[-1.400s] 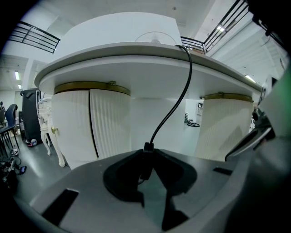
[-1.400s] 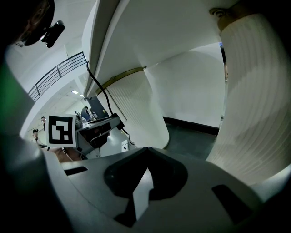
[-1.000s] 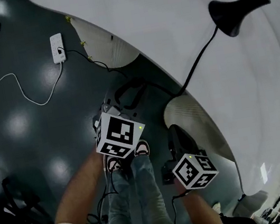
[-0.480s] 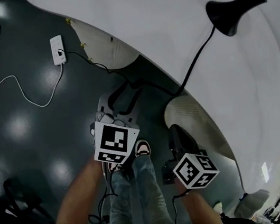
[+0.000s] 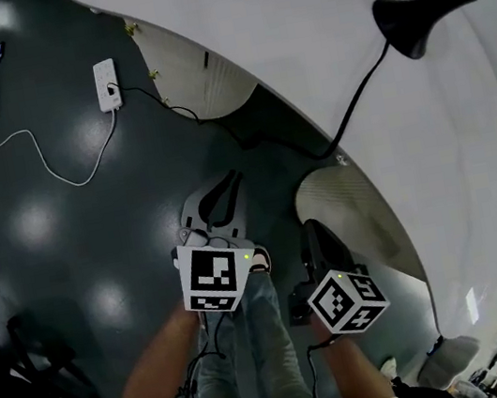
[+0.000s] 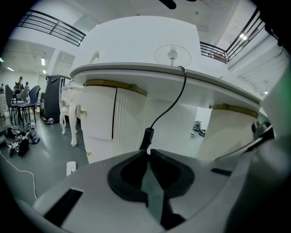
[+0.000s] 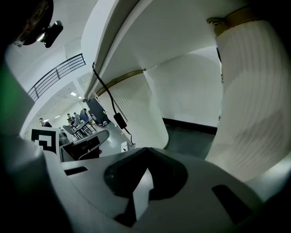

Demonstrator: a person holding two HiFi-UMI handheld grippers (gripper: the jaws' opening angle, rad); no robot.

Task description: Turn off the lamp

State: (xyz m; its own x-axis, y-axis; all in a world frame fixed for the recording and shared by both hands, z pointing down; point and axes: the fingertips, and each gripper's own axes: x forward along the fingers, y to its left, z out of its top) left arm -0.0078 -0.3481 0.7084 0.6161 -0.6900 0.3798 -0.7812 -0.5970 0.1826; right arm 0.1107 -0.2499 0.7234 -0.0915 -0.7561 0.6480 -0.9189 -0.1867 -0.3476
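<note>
The black lamp (image 5: 420,12) stands on the white table (image 5: 312,20). Its black cord (image 5: 357,100) drops over the table edge and runs along the floor to a white power strip (image 5: 104,83). The cord's inline switch (image 6: 146,138) hangs just beyond my left gripper (image 6: 148,154), apart from it. That gripper's jaws have just been closing and now meet at the tips with nothing between them. In the head view the left gripper (image 5: 230,183) is low over the floor, short of the cord. My right gripper (image 7: 145,151) is shut and empty beside a table leg (image 7: 254,100); it sees the switch (image 7: 120,120) too.
Ribbed white table legs (image 5: 350,209) stand close on the right and further back (image 5: 198,73). A white cable (image 5: 41,154) trails over the dark floor at the left. The person's legs and shoes (image 5: 252,326) are under both grippers. Chairs and people show far off (image 6: 20,102).
The left gripper has drawn back from the cord toward the person, and its jaws, which stood apart round the cord, have closed. The right gripper has stayed put.
</note>
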